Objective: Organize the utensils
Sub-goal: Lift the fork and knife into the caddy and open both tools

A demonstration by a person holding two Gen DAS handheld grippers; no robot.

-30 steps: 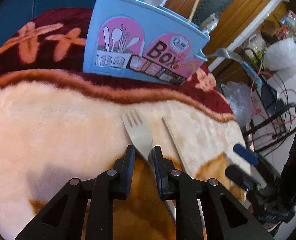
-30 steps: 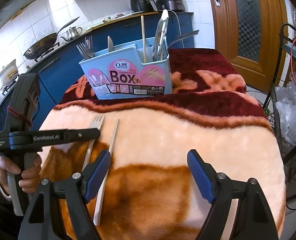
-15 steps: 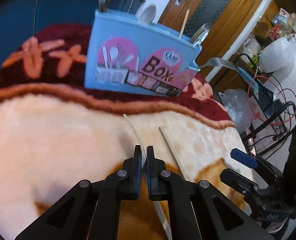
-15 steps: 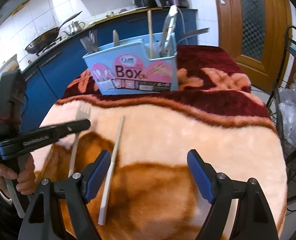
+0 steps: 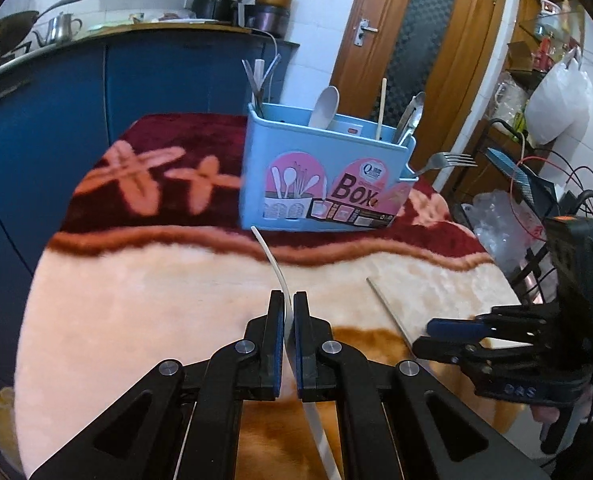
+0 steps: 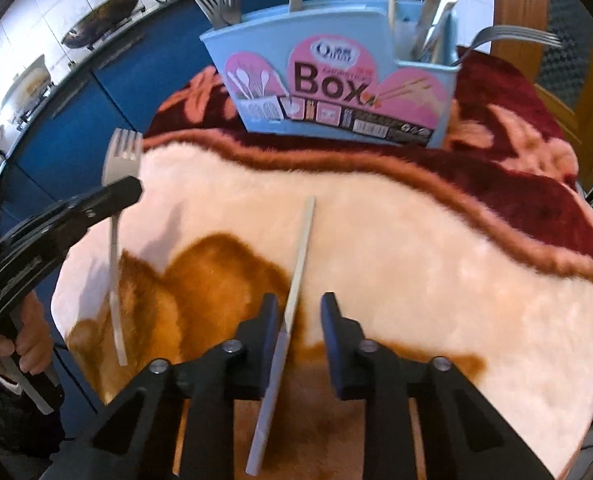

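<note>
My left gripper (image 5: pixel 289 300) is shut on a pale fork (image 5: pixel 274 264), seen edge-on and lifted off the blanket, tines toward the blue utensil box (image 5: pixel 256 160). In the right wrist view the same fork (image 6: pixel 121 156) hangs in the left gripper (image 6: pixel 132 192) at the left. My right gripper (image 6: pixel 300 308) points down at a pale chopstick (image 6: pixel 302 248) lying on the blanket. Its jaws are closing with the stick between them, close to the left finger, a gap still on the right. The box (image 6: pixel 256 32) stands at the back, holding forks, a spoon, a chopstick and tongs.
A plush cream, brown and dark red blanket (image 6: pixel 416 260) covers the round table. Blue kitchen cabinets (image 5: pixel 56 120) stand behind it, a wooden door (image 5: pixel 416 40) at the back right. A wire rack (image 5: pixel 536 216) with bags and cables crowds the right edge. A person's hand (image 6: pixel 28 344) grips the left handle.
The left gripper shut on the fork, turned it on edge and lifted it off the blanket. The right gripper moved left over the chopstick and its jaws narrowed around it.
</note>
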